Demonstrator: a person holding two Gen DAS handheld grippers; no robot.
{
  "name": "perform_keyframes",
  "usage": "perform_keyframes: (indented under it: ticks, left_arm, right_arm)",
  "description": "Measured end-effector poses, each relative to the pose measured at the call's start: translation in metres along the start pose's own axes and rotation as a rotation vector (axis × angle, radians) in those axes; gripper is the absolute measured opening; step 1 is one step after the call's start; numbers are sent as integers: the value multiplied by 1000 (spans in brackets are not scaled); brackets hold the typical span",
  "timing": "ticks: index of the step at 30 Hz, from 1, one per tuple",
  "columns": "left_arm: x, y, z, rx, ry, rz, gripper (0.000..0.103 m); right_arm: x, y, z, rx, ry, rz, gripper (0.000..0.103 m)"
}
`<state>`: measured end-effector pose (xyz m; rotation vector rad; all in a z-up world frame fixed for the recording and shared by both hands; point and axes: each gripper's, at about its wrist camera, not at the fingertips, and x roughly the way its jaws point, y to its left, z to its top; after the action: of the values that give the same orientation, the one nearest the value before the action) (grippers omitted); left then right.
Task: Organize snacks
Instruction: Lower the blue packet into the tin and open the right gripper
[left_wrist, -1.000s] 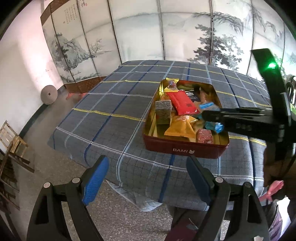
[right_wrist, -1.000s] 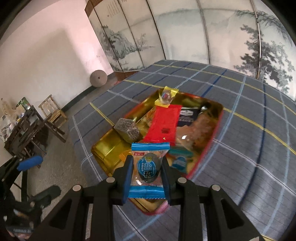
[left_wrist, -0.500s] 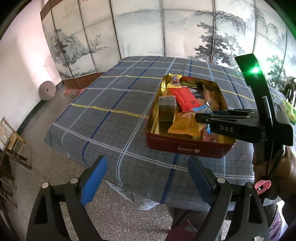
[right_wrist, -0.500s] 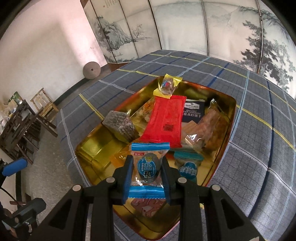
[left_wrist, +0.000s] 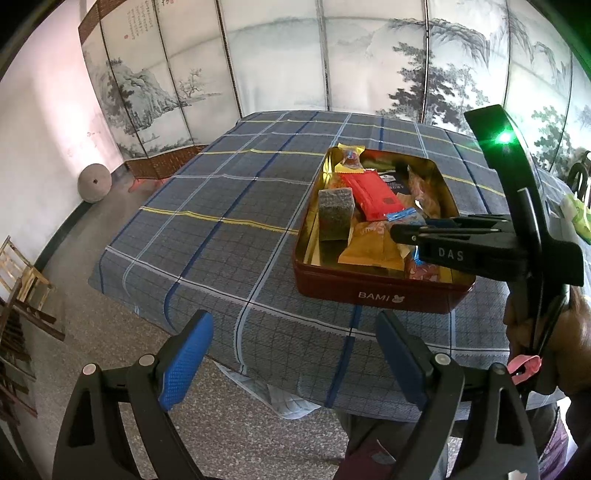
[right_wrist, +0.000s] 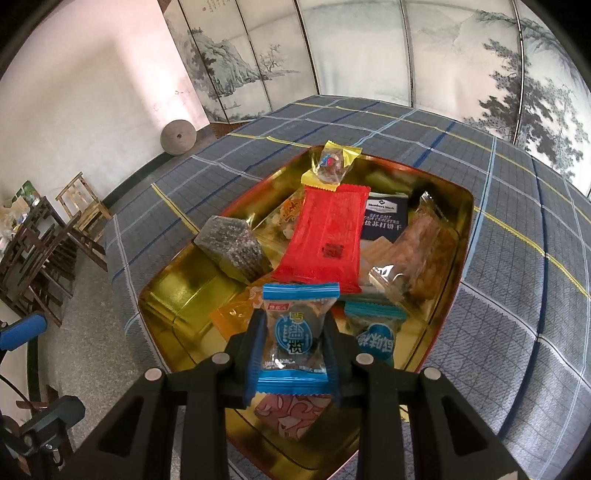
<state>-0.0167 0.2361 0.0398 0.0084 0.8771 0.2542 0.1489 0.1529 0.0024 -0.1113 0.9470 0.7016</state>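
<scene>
Right gripper (right_wrist: 293, 354) pinches a blue-edged snack packet (right_wrist: 297, 332) across its middle, pads pressed on both flat sides, crimped ends sticking out above and below. Packet hangs over the near end of the tin (right_wrist: 463, 236), just above a pink-patterned packet (right_wrist: 291, 415) and beside a second blue packet (right_wrist: 375, 332). Judging by the look: light, soft film around a small firm centre, slick and crinkly; likely to slip if taken by the crimp, so the hold over the bulge seems right. Contents could crush under hard squeeze. Further out in the tin: red packet (right_wrist: 325, 240) down the centre, dark speckled block (right_wrist: 232, 251) toward the left wall, yellow-ended sweet (right_wrist: 330, 164) on the far rim, navy cracker pack (right_wrist: 384, 218) to the right. Left gripper (left_wrist: 291, 354) spread wide, nothing between its pads, hovering off the near edge of the checked tablecloth (left_wrist: 221, 229). Tin stands near the table's right side.
</scene>
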Motion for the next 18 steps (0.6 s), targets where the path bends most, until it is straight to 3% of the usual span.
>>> perform_keyframes:
  ticks: [7, 11, 18]
  left_arm:
    - [2, -1, -1, 0, -10, 4, 87]
    - [0, 0, -2, -9, -26, 5, 87]
    - [-13, 2, -4, -13, -82, -31, 87]
  right_arm:
    - [-2, -5, 2, 13, -14, -12, 31]
    - [-14, -6, 3, 12, -54, -6, 45]
    - [-53, 5, 1, -19, -162, 32, 51]
